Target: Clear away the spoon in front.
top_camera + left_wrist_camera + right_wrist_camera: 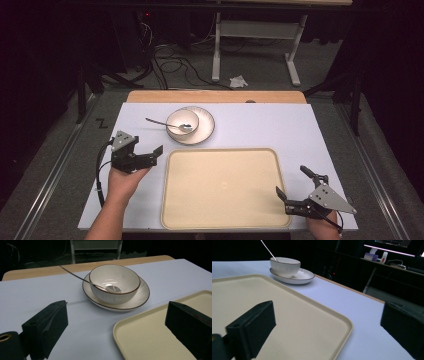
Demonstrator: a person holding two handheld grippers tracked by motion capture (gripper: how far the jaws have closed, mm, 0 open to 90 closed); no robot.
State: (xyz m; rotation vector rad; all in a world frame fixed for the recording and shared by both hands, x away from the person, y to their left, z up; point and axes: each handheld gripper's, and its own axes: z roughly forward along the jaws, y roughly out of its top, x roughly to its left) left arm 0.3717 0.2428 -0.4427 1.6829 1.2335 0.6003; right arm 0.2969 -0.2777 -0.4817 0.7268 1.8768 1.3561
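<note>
While we hold the left gripper spread beside the tray from above, its own view faces the bowl on its plate, and the right gripper gapes empty over the tray's corner.

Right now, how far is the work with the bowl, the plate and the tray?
Nothing looks moved yet: the bowl sits on the plate with the spoon resting in it, behind the tray, which carries nothing. In hand: nothing; the left gripper is open and points toward the dishes, and the right gripper is open over the tray's right edge. Probably left: gripping the dishes and setting them on the tray.
</note>
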